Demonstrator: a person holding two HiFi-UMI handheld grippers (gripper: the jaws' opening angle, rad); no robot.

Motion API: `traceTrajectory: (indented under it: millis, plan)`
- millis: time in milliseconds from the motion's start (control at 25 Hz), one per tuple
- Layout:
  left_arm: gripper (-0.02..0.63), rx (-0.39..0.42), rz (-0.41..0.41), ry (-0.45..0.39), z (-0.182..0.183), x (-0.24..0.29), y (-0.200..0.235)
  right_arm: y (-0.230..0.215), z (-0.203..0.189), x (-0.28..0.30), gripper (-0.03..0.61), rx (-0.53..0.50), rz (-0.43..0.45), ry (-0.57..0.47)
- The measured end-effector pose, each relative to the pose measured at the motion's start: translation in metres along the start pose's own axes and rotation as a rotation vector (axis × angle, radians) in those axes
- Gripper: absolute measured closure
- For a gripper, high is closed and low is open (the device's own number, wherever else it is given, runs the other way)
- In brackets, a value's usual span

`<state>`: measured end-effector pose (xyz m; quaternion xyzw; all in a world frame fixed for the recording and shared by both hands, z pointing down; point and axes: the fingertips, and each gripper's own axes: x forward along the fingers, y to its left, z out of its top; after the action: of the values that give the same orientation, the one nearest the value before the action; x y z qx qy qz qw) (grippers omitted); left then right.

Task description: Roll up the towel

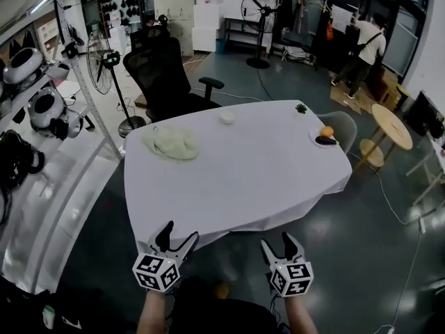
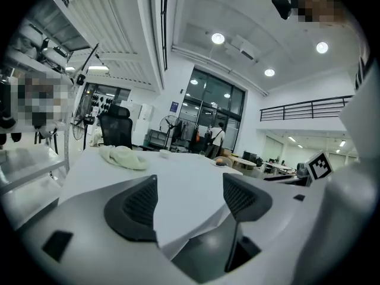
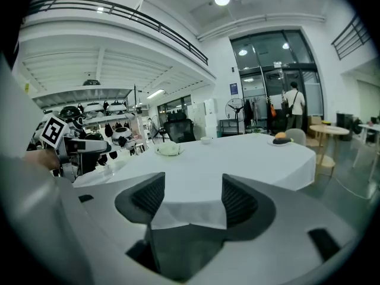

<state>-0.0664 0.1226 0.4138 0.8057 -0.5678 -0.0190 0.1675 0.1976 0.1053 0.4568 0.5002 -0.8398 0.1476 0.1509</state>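
Note:
A crumpled pale green towel (image 1: 171,142) lies on the far left part of a table covered by a white cloth (image 1: 243,179). It also shows as a small heap in the left gripper view, towel (image 2: 123,157), and far off in the right gripper view, towel (image 3: 169,149). My left gripper (image 1: 176,239) hangs in front of the table's near edge, jaws apart with nothing between them. My right gripper (image 1: 279,243) is beside it, also open and empty. Both stand short of the table and far from the towel.
A small white bowl (image 1: 228,117) sits at the table's far edge. At the right edge are a plate with an orange and a dark item (image 1: 325,136) and a small green plant (image 1: 301,108). A black office chair (image 1: 167,75) stands behind the table, shelving (image 1: 35,110) to the left.

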Motion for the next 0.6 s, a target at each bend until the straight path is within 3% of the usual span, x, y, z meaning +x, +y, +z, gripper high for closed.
traceTrajectory:
  millis: [360,600]
  plan:
    - [0.252,-0.018,0.03,0.047,-0.017,-0.002,0.008,0.003,-0.024,0.006,0.282,0.041,0.022,0.058]
    - [0.252,-0.032,0.067,0.044,-0.012,0.009,0.029,0.008,-0.011,0.035,0.282,0.02,0.058,0.062]
